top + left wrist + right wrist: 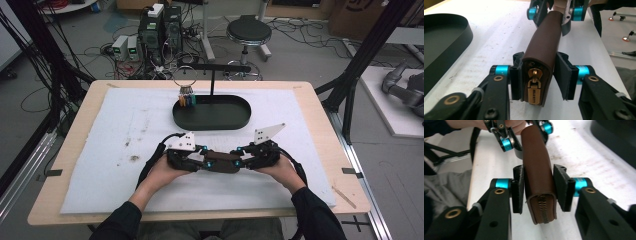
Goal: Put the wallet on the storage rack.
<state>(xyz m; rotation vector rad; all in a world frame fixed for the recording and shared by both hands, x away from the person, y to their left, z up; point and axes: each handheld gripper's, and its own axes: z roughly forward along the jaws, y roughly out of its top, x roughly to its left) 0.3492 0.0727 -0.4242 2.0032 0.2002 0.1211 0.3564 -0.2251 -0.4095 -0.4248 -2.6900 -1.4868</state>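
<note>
A brown zip wallet (222, 162) lies lengthwise on the white mat (115, 150) between my two grippers, which face each other. My left gripper (205, 161) straddles the end with the gold zip pull (534, 85). Its left pad (515, 80) touches the leather, while its right pad (565, 75) stands a little off it. My right gripper (240, 160) straddles the other end (541, 205), its pads close beside the wallet with a thin gap at the left pad (518, 192). Each gripper view shows the opposite gripper at the wallet's far end.
A black oval tray (210, 124) sits on the mat behind the grippers, with a black stand carrying a wire ring and small hanging pieces (186, 95) at its left end. The tray wall (446, 37) is near my left gripper. The table's front edge is close to the person.
</note>
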